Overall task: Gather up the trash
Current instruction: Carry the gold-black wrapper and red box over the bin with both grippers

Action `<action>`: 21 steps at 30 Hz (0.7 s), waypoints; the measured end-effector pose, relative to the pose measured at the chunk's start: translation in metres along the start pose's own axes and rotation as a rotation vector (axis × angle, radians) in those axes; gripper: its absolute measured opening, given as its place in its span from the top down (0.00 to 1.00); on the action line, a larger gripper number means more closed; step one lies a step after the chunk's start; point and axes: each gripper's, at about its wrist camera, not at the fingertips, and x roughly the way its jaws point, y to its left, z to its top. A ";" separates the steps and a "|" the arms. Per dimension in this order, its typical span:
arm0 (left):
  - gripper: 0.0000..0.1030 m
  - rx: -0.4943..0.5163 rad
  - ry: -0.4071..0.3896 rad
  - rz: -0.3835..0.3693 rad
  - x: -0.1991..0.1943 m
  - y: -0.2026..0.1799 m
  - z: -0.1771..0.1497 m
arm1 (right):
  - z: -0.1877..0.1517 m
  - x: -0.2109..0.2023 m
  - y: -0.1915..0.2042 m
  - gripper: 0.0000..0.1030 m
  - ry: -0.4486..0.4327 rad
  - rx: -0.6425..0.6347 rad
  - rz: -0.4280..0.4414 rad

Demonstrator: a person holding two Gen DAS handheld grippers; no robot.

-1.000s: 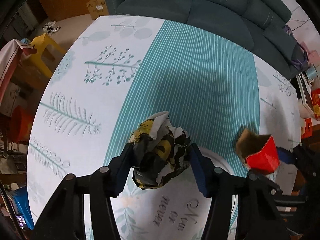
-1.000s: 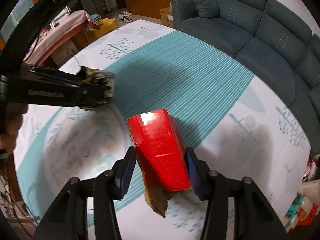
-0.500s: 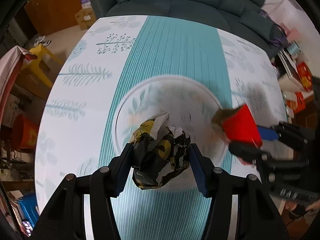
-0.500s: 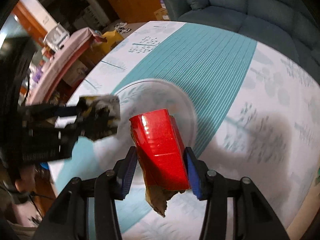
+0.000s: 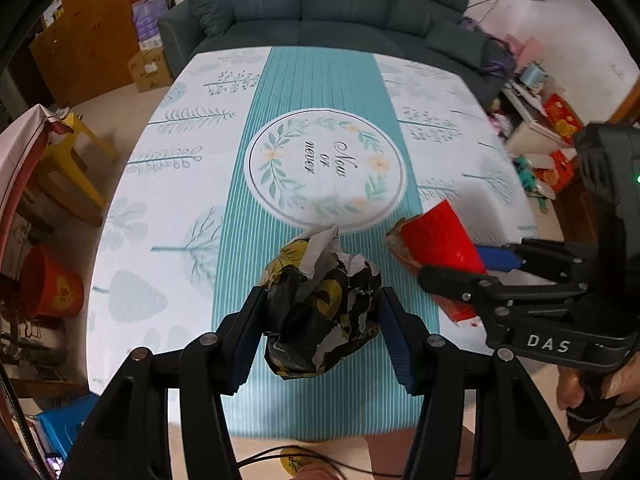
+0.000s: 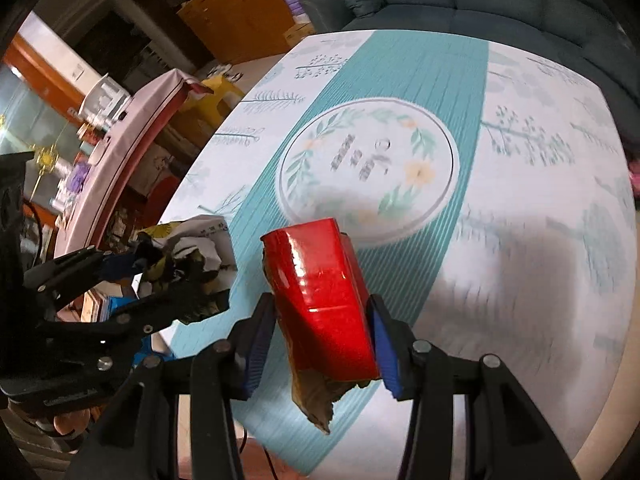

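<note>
Left gripper (image 5: pixel 320 316) clamps the crumpled black-and-yellow wrapper wad (image 5: pixel 320 312); right gripper (image 6: pixel 322 328) pinches the torn red cardboard box (image 6: pixel 320 296), lower centre. I'd keep both squeezes firm while carrying them off.

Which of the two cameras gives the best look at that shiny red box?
The right wrist view: the red box fills the middle, clamped between the right gripper pads, torn brown cardboard hanging below. The left wrist view shows the red box only from the side, smaller and partly hidden behind a gripper finger.
</note>
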 end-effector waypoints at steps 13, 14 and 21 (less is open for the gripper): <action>0.47 0.093 -0.038 -0.064 -0.080 0.031 -0.128 | -0.144 -0.039 0.098 0.55 -0.161 0.170 -0.061; 0.47 0.100 -0.032 -0.065 -0.082 0.031 -0.137 | -0.155 -0.040 0.106 0.55 -0.163 0.174 -0.065; 0.47 0.157 0.038 -0.070 -0.075 0.024 -0.186 | -0.212 -0.032 0.125 0.56 -0.109 0.223 -0.051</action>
